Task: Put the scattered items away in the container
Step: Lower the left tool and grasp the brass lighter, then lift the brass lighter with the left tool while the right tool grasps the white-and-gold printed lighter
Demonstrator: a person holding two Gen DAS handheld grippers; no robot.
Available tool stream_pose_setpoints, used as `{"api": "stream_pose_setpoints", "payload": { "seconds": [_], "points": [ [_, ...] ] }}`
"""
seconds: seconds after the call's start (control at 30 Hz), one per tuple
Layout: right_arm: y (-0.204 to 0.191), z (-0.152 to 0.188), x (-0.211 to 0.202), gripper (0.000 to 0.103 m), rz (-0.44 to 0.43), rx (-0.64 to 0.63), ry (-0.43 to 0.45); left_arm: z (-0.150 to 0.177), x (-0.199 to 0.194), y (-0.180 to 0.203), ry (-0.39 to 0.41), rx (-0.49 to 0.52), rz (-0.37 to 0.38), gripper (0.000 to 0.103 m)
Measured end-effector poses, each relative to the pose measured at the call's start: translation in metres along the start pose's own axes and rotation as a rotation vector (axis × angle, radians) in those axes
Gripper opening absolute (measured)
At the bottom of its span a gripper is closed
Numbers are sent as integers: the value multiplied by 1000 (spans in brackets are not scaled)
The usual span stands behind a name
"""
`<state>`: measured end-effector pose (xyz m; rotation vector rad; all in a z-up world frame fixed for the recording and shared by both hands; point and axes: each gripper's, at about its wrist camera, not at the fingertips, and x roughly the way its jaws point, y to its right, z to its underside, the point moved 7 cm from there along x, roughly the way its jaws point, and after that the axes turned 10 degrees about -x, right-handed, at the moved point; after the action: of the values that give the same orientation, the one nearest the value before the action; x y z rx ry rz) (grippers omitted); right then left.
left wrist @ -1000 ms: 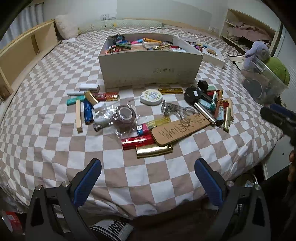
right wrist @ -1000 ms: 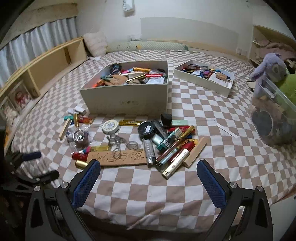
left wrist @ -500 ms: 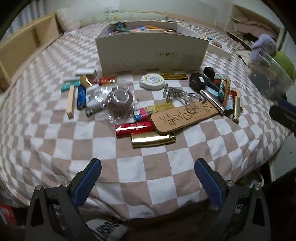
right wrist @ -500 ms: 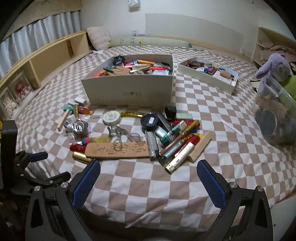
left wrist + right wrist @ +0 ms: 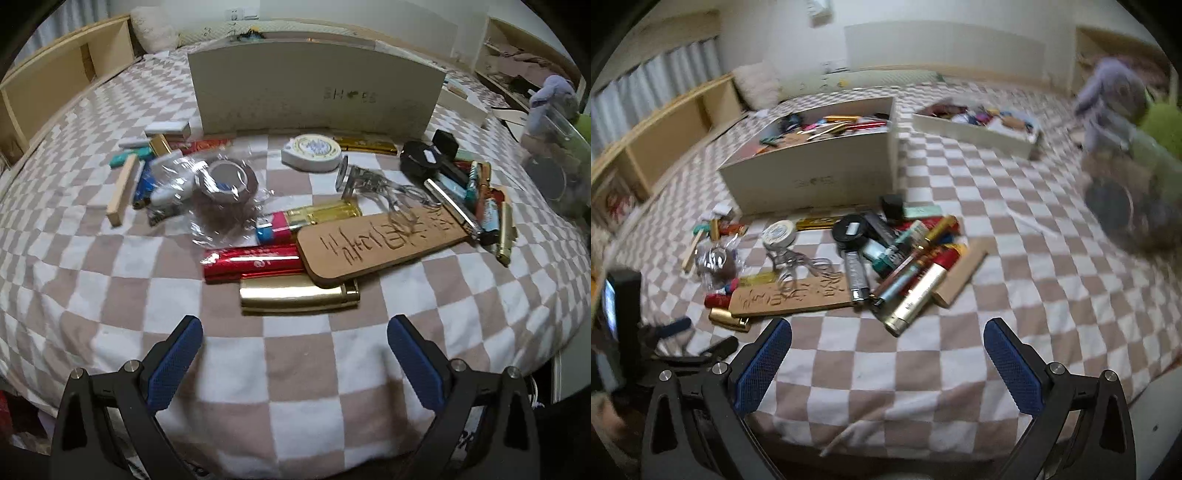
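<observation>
Scattered items lie on a checkered bedspread in front of a cream box that holds several items. In the left wrist view a gold lighter lies nearest, with a red packet and a carved wooden plaque just behind it. My left gripper is open, hovering just short of the gold lighter, nothing between its fingers. My right gripper is open above the bedspread, in front of a gold-and-white tube and a pile of pens and tubes. The left gripper shows at that view's left edge.
A bagged tape roll, a white round case and metal scissors lie mid-bed. A second shallow tray sits behind right. A clear tub with plush toys stands right. Wooden shelving runs along the left.
My left gripper has moved forward and down toward the gold lighter. The right gripper has moved forward and turned, bringing the pile of tubes closer. Both stay open.
</observation>
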<state>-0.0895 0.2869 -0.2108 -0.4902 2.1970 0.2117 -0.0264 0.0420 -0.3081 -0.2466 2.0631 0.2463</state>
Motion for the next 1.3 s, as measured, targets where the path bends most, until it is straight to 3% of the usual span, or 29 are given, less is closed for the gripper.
{"api": "stream_pose_setpoints", "payload": {
  "seconds": [0.23,0.4,0.47,0.53,0.67,0.87,1.0,1.1,1.3],
  "points": [
    [8,13,7,103,-11,-11,-39,-3,13,1,16,-19,-50,96],
    [-14,20,19,103,6,-275,-80,-9,11,3,7,-3,-42,79],
    [-18,20,21,103,-38,-306,-86,-8,10,3,-4,6,-37,74],
    [-24,17,23,103,-88,-330,-86,-6,8,4,-18,16,-44,74],
    [-38,16,36,103,-88,-448,-120,0,1,2,-57,3,-11,74],
    [-57,19,50,103,-149,-451,-162,16,-19,-7,-117,-27,63,74],
    [-71,16,52,103,-193,-487,-170,16,-27,-11,-114,-22,72,74],
    [-71,13,50,103,-262,-528,-171,14,-31,-9,-107,0,84,74],
    [-36,-3,53,103,-272,-526,-160,14,-41,0,-114,33,155,74]
  ]
}}
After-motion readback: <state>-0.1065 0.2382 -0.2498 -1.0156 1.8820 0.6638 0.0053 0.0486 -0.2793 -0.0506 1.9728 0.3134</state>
